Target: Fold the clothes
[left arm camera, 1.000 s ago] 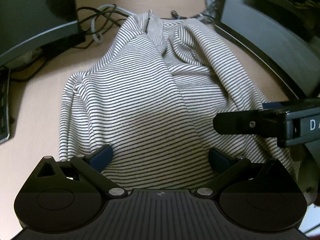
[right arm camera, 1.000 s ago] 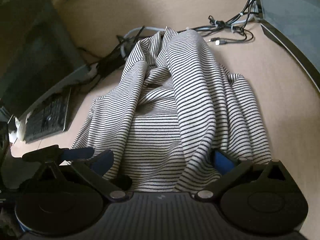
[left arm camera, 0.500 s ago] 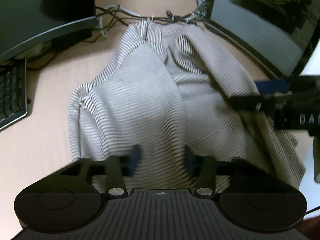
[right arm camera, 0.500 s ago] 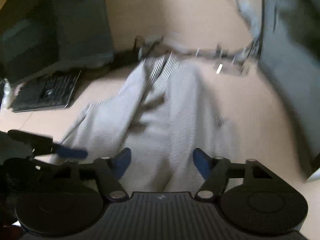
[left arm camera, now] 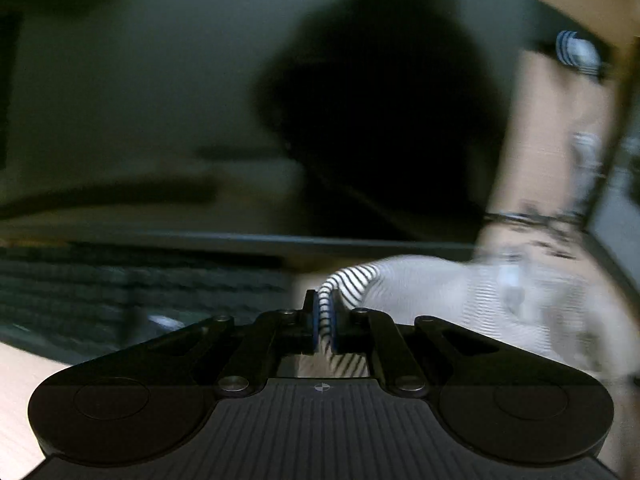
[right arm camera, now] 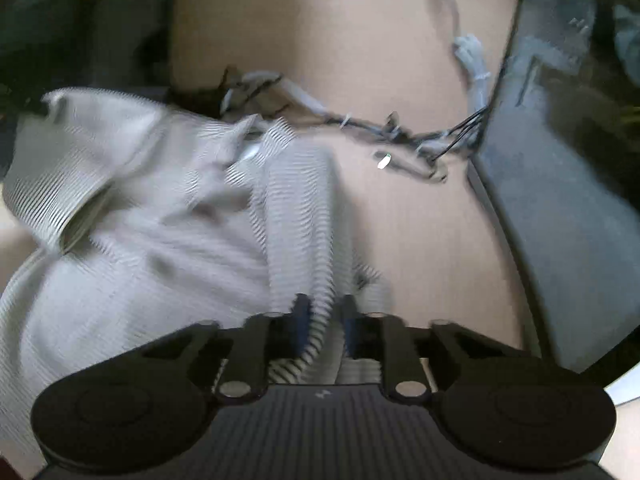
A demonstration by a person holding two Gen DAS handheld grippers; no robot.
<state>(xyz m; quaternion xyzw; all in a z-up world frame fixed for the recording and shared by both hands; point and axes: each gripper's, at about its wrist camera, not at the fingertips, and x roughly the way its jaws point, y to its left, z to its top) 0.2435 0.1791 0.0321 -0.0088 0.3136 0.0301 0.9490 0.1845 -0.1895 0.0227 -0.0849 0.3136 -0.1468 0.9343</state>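
Pinching striped shirt (left arm camera: 400, 276): left gripper (left arm camera: 325, 320) level, right gripper (right arm camera: 323, 320) tilted downward.

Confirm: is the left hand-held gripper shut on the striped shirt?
Shut: the left hand-held gripper has its blue pads pinching a fold of the striped shirt.

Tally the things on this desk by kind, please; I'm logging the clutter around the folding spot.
Striped garment: 1
Keyboard: 1
Cable bundle: 1
Tools: 2, left and right, both clamped on the garment
Total: 5
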